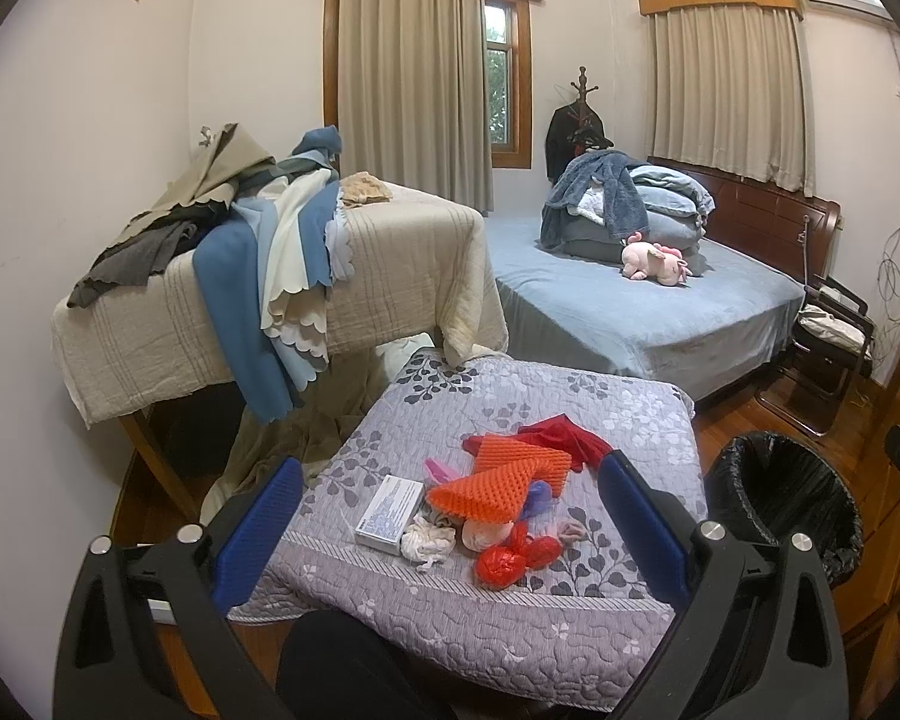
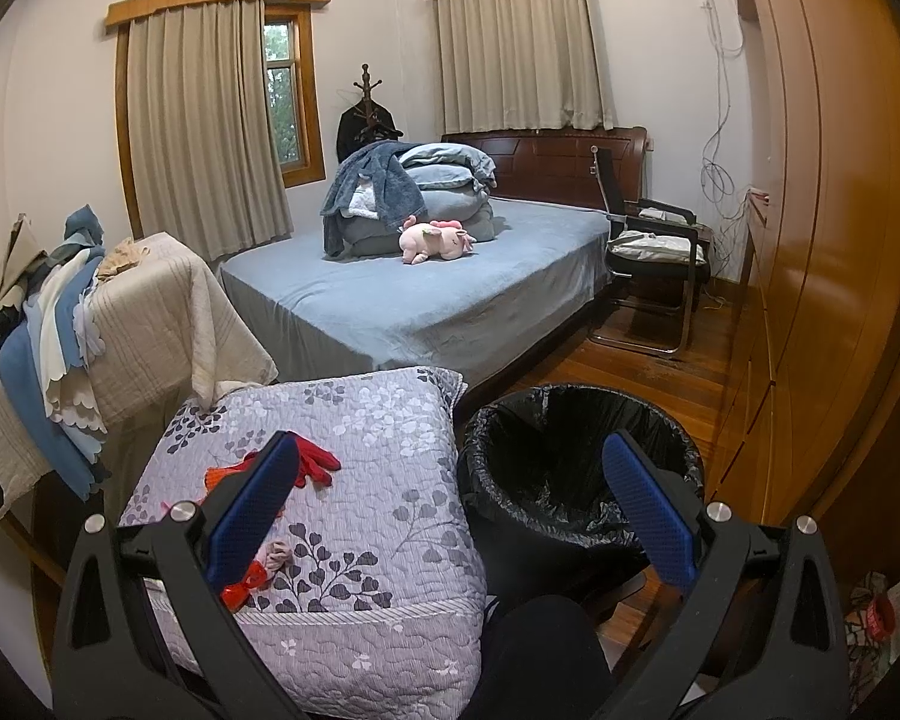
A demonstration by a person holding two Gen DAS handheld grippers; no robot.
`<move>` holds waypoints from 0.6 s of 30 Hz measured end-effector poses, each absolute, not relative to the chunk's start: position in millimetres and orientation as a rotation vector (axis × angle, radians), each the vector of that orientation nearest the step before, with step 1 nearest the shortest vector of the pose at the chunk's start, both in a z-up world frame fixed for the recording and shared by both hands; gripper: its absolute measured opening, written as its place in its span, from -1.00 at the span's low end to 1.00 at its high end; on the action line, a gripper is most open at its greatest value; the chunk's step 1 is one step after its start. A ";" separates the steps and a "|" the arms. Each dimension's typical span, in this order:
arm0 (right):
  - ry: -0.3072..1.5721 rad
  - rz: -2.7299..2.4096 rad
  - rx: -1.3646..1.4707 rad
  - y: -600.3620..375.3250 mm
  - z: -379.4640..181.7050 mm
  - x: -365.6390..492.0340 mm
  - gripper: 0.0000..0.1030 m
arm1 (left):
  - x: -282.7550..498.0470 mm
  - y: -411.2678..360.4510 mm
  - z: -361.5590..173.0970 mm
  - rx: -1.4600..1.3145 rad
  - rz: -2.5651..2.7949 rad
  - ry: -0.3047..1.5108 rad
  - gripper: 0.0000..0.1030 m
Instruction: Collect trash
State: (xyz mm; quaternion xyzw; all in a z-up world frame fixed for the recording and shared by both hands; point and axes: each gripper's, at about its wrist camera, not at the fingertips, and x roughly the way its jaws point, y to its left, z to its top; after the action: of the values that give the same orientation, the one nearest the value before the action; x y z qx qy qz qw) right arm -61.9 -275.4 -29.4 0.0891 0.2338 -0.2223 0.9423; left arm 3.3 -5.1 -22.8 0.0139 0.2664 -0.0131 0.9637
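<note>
Trash lies on a purple floral quilted surface (image 1: 450, 618): orange foam netting (image 1: 501, 480), a white printed box (image 1: 389, 513), a crumpled white wad (image 1: 429, 543), a red plastic bag (image 1: 513, 555), a red cloth (image 1: 561, 435) and a pinkish wad (image 1: 489, 534). My left gripper (image 1: 450, 510) is open and empty, hovering over this pile. A bin with a black liner (image 2: 576, 468) stands right of the quilt; it also shows in the left wrist view (image 1: 792, 492). My right gripper (image 2: 450, 504) is open and empty, between quilt and bin.
A table under a beige cover (image 1: 390, 276) carries piled cloths (image 1: 270, 252) behind the quilt. A blue bed (image 2: 426, 300) holds folded bedding and a pink plush toy (image 2: 435, 243). A black chair (image 2: 654, 258) and a wooden wardrobe (image 2: 822, 240) are on the right.
</note>
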 end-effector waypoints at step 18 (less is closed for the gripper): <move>0.477 -0.452 0.183 -275.7 -30.1 -61.5 0.91 | 3.8 -4.6 -24.4 0.030 -0.028 0.540 0.88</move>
State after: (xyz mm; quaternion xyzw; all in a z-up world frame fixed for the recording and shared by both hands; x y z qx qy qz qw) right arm -61.5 -275.7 -30.1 0.0895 0.2340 -0.2218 0.9424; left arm 3.8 -4.6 -24.4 0.0147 0.2668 -0.0136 0.9636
